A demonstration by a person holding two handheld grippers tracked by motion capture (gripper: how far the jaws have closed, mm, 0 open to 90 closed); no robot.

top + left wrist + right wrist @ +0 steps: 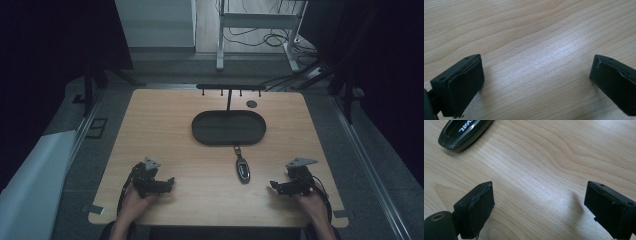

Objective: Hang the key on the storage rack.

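Pale wooden table (165,125), grain running in long wavy bands, a soft sheen of light across it in both gripper views; the room around it is dim, dark curtains at left and right, grey floor, a white frame leg and a tangle of cables beyond the far edge. A dark oval tray (229,127) sits at the middle far side of the tabletop, with a black rack (230,88) of small hooks standing just behind it. A dark car key fob (243,169), ring end pointing at the tray, lies just in front of the tray, between the two grippers and nearer the right one; in the right gripper view it (464,131) lies on the wood ahead of the jaws, to their left, apart from them. Left gripper (169,185) rests low at the near left edge, jaws spread wide, bare wood between them (536,82). Right gripper (274,186) rests at the near right edge, jaws likewise wide apart (539,207), gripping nothing
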